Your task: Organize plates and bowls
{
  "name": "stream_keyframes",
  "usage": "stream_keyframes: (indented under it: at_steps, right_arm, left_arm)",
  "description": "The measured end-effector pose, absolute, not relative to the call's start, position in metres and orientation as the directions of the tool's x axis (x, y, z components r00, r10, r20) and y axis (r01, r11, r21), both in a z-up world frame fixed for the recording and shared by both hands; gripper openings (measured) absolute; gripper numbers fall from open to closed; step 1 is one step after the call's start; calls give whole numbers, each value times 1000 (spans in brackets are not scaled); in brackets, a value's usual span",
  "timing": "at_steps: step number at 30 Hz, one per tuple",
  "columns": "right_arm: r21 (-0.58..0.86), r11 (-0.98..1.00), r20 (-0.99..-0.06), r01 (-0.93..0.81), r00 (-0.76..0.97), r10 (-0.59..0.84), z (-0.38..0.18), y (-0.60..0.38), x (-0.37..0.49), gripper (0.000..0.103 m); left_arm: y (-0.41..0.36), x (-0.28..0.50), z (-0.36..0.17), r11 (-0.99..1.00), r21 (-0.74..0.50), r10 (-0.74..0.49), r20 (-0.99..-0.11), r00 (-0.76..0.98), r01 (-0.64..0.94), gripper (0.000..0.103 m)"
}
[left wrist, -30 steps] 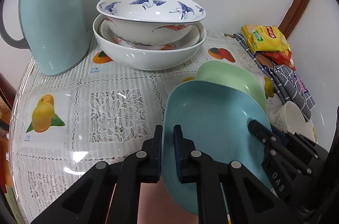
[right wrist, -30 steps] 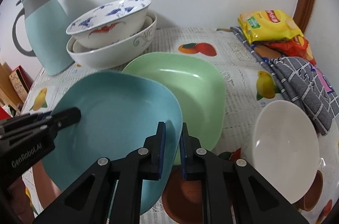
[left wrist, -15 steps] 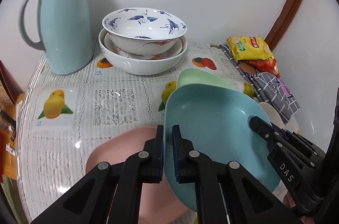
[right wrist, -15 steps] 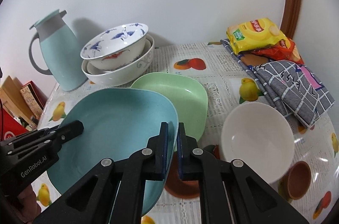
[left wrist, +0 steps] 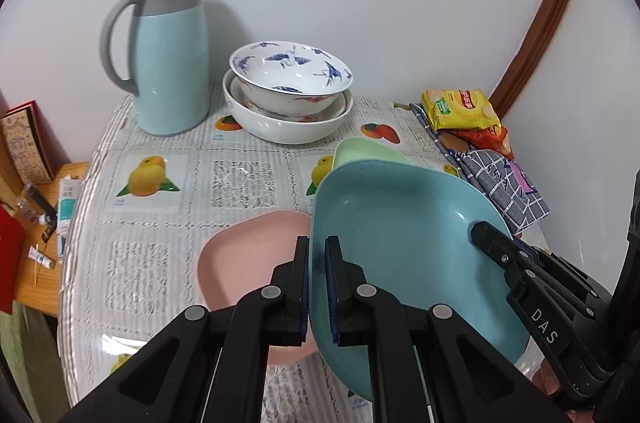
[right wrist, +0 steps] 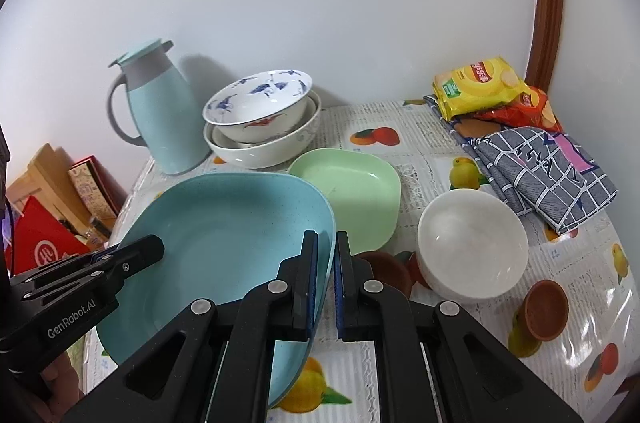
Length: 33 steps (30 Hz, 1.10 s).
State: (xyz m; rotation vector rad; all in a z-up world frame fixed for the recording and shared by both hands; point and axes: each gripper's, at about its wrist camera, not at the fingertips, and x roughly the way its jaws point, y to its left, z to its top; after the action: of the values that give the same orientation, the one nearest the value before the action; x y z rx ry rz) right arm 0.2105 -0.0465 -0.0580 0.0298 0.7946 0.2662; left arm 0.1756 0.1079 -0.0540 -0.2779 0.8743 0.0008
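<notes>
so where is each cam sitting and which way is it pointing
Left wrist: sits on the left gripper, looking forward over the table toward the thermos jug and stacked bowls; its own jaws clamp the blue plate rim, and the right gripper shows at lower right.
Right wrist: sits on the right gripper, facing the same wall from further right; its jaws grip the plate's opposite rim, the left gripper at lower left.
Shared: blue plate, green plate, jug, bowls.

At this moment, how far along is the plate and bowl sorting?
Done: patterned bowls nested by the jug. In hand: both grippers, left and right, clamp the blue plate aloft. Left: pink plate, green plate, white bowl remain separate.
</notes>
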Motion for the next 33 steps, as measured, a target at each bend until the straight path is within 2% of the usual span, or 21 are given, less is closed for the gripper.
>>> stream_keyframes:
  at_steps: [14, 33]
  right_arm:
    - [114, 955, -696, -272, 664, 273, -59, -28, 193, 7]
    - [117, 943, -747, -312, 599, 291, -99, 2, 209, 7]
  left_arm:
    - [126, 151, -58, 953, -257, -98, -765, 637, -162, 8]
    - [148, 159, -94, 947, -228, -61, -818, 573, -226, 8]
